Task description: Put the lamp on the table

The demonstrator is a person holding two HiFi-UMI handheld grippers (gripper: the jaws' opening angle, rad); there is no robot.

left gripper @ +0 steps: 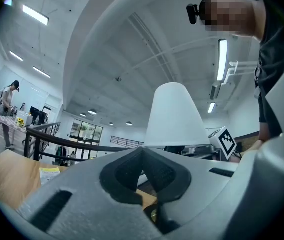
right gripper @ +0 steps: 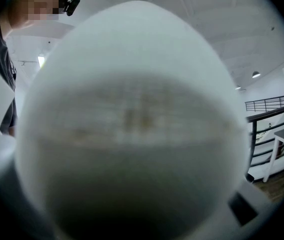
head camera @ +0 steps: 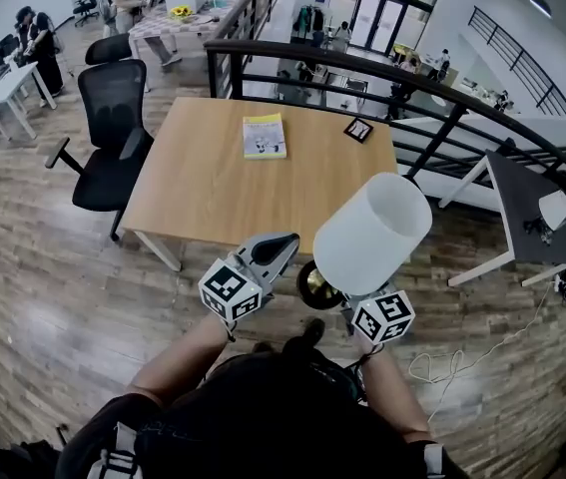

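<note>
The lamp has a white shade (head camera: 372, 233) and a round brass base (head camera: 317, 285). It hangs tilted in the air just short of the wooden table's (head camera: 213, 188) near edge. My left gripper (head camera: 284, 245) lies beside the base. In the left gripper view its fingertips (left gripper: 142, 156) meet, and a bit of brass (left gripper: 154, 214) shows clamped lower between the jaws. My right gripper (head camera: 370, 305) sits under the shade with its jaws hidden, and it bears the lamp. The shade (right gripper: 131, 119) fills the right gripper view.
A yellow booklet (head camera: 264, 136) and a small black item (head camera: 358, 130) lie at the table's far side. A black office chair (head camera: 113, 128) stands to the left and a dark railing (head camera: 442, 98) runs behind. A white desk (head camera: 522, 208) stands at the right, with a cable (head camera: 462, 362) on the floor.
</note>
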